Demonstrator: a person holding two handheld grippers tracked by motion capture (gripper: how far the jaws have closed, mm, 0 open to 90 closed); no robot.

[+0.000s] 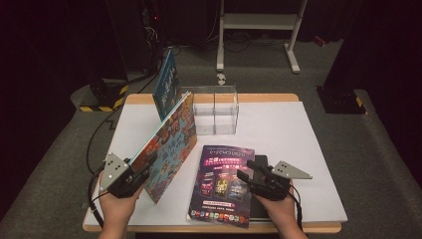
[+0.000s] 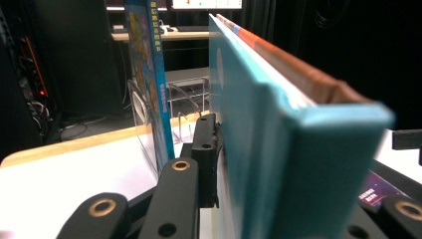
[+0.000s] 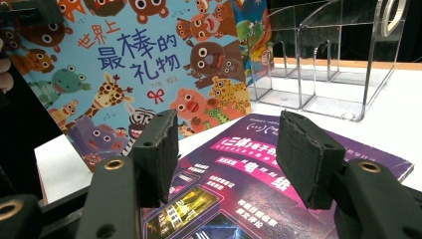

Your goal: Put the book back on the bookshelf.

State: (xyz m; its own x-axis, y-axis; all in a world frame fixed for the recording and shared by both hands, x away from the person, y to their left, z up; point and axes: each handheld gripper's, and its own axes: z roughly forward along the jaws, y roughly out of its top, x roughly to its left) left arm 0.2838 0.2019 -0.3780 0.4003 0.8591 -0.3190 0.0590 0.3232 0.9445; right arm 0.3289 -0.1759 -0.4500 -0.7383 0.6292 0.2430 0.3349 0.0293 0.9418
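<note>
One picture book (image 1: 166, 142) clamped upright in left hand-held gripper (image 1: 133, 175).

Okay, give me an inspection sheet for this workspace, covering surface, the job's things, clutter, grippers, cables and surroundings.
Surface: white table top with wooden edging.
Job's things: animal picture book held tilted on its edge; a blue book stands in the clear acrylic rack; purple magazine lies flat.
Clutter: a dark flat item lies partly under the magazine's right edge.
Grippers: left gripper is clamped on the picture book's edge; right gripper is open above the magazine, holding nothing.
Cables: black cable trails off the table's left side.
Surroundings: grey carpet, white metal stand, hazard-striped base.
</note>
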